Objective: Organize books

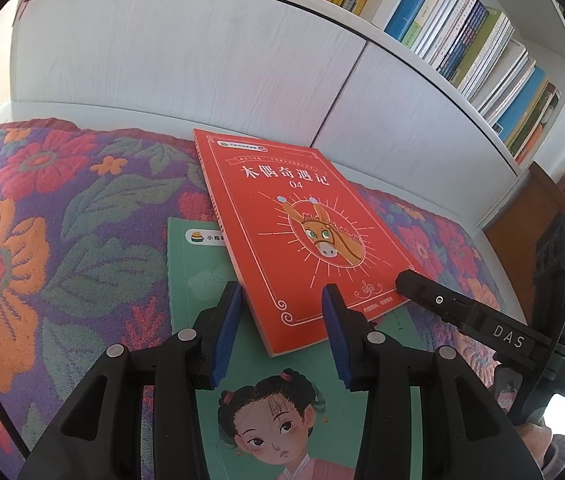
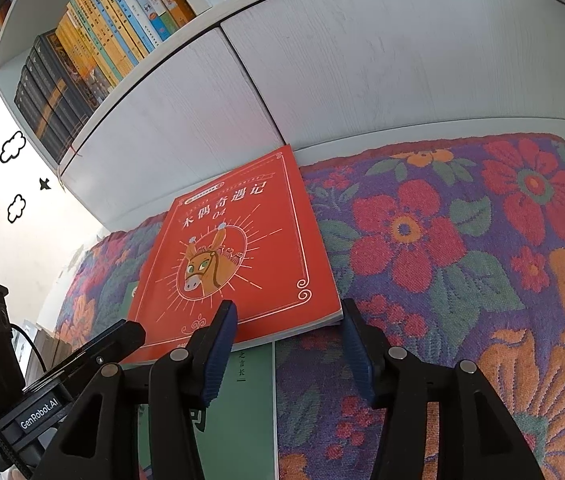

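Note:
A red book point(image 1: 302, 216) with a donkey on its cover lies flat and askew on a green book point(image 1: 198, 280) showing a drawn girl; both rest on a floral cloth. My left gripper point(image 1: 282, 292) is open, its blue pads straddling the red book's near left corner without pinching it. My right gripper point(image 2: 288, 306) is open too, its pads on either side of the red book's point(image 2: 234, 248) near right corner. The green book point(image 2: 242, 396) shows beneath. Each gripper's black finger appears in the other's view, at the book's near edge.
The floral cloth point(image 1: 42, 240) spreads wide on both sides of the books. Behind stand white cabinet doors point(image 1: 202, 60) with a shelf of upright books point(image 1: 462, 32) above. A brown wooden piece point(image 1: 530, 216) sits at the right, and a decorated wall point(image 2: 2, 200) lies left.

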